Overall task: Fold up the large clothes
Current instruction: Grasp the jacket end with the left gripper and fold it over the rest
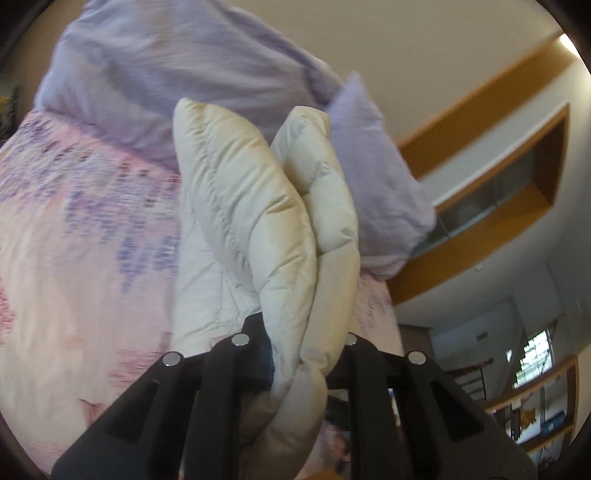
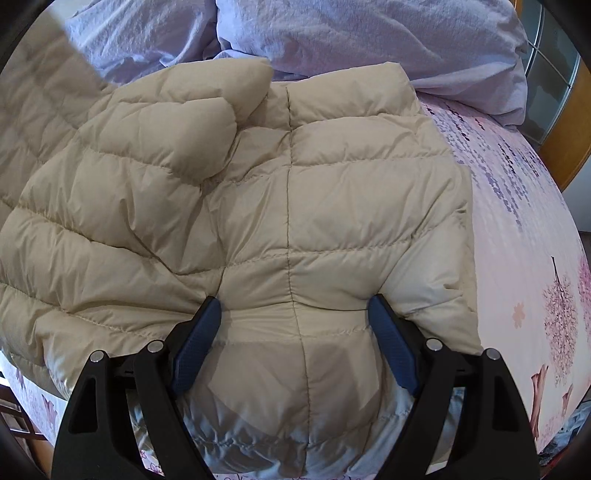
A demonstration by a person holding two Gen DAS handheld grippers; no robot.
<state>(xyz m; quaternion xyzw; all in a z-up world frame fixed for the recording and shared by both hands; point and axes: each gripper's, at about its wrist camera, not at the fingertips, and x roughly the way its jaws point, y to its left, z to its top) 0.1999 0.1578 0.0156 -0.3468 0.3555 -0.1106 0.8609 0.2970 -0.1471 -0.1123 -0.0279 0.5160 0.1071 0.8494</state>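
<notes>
A beige quilted puffer jacket (image 2: 295, 206) lies spread on the bed, collar toward the pillows. My right gripper (image 2: 295, 314) stands open over its lower back, blue pads (image 2: 195, 347) resting on the fabric on either side of the centre seam. In the left wrist view, a padded fold of the same jacket (image 1: 273, 236) rises up out of my left gripper (image 1: 303, 354), which is shut on it and lifted above the bed. At the upper left of the right wrist view a blurred beige sleeve (image 2: 40, 96) hangs in the air.
The bed has a pink floral sheet (image 2: 532, 236) and lilac pillows (image 2: 332, 33) at its head. A wooden headboard and shelf (image 1: 491, 206) stand beyond the pillows, with shelving (image 1: 535, 417) further off in the room. The bed's right edge drops off near the jacket.
</notes>
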